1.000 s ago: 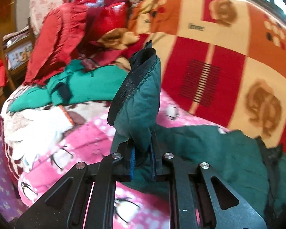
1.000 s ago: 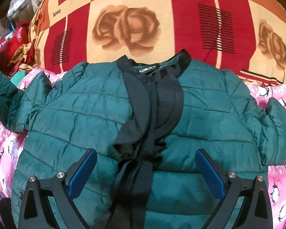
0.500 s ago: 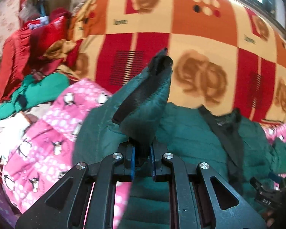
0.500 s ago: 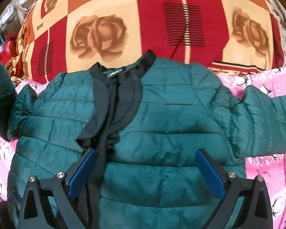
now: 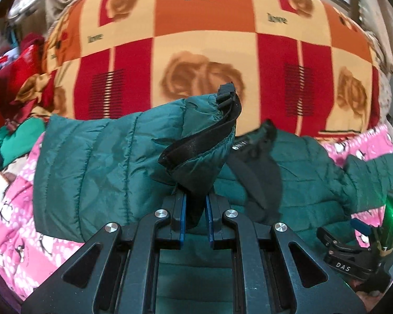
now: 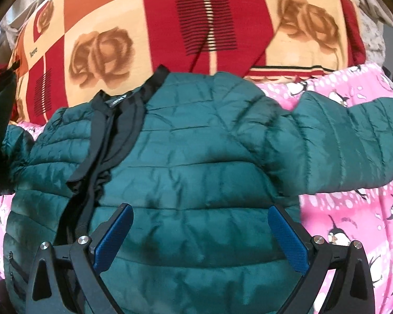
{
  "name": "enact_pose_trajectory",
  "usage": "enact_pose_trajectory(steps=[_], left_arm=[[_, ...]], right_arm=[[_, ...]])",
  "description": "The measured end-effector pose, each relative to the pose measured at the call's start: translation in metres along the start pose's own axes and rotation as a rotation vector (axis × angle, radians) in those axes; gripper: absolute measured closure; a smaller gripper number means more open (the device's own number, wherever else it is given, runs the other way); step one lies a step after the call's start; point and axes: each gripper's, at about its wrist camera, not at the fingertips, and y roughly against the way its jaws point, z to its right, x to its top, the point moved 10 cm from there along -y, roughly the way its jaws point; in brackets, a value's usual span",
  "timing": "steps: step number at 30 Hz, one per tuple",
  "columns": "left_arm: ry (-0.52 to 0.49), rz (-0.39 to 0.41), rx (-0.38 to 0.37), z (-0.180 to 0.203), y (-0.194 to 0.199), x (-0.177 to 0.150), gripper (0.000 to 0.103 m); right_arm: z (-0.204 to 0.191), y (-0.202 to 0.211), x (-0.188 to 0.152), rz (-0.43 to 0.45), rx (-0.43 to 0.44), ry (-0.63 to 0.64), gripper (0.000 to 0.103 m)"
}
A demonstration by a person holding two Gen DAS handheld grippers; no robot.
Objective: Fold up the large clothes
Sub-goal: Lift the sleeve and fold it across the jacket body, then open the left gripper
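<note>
A pink penguin-print sheet (image 6: 353, 209) covers the bed, with a red-and-orange rose blanket (image 5: 204, 41) heaped behind it; on the sheet your green quilted jacket (image 6: 196, 162) lies front-up, collar toward the blanket. Your left gripper (image 5: 195, 217) is pinched tight on the cuff of the left sleeve (image 5: 196, 162), which it holds lifted over the jacket's chest; your right gripper (image 6: 200, 238) hangs over the lower front with its jaws spread wide and nothing between them. The other sleeve (image 6: 348, 136) lies stretched out across the sheet. To fold well, I'd say carry the cuff across until the sleeve lies flat over the chest, crease at the shoulder seam; keep the grip firm, since slick padded fabric may slip; lower before letting go; use your free gripper to pin the body so it doesn't drag.
</note>
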Motion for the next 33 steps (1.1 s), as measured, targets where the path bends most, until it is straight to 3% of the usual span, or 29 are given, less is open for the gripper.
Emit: enact_pose_trajectory(steps=[11, 22, 27, 30, 32, 33], left_arm=[[-0.048, -0.072, -0.033, 0.051, -0.037, -0.018, 0.092], [-0.081, -0.175, -0.061, 0.089, -0.082, -0.052, 0.092], [-0.104, -0.182, -0.051, 0.095, -0.089, -0.058, 0.092], [-0.084, -0.197, -0.072, 0.094, -0.089, -0.059, 0.085], [-0.061, -0.212, -0.125, 0.097, -0.087, -0.06, 0.058], [-0.046, -0.223, -0.161, 0.099, -0.085, -0.061, 0.05]], right_arm=[[0.024, -0.002, 0.003, 0.007, -0.062, 0.002, 0.001], [0.048, -0.008, -0.003, -0.022, -0.062, -0.058, 0.001], [0.053, -0.012, -0.009, -0.036, -0.045, -0.08, 0.001], [0.056, -0.012, -0.011, -0.044, -0.022, -0.115, 0.001], [0.057, -0.011, -0.012, -0.048, -0.009, -0.137, 0.001], [0.057, -0.01, -0.012, -0.049, -0.005, -0.143, 0.001]])
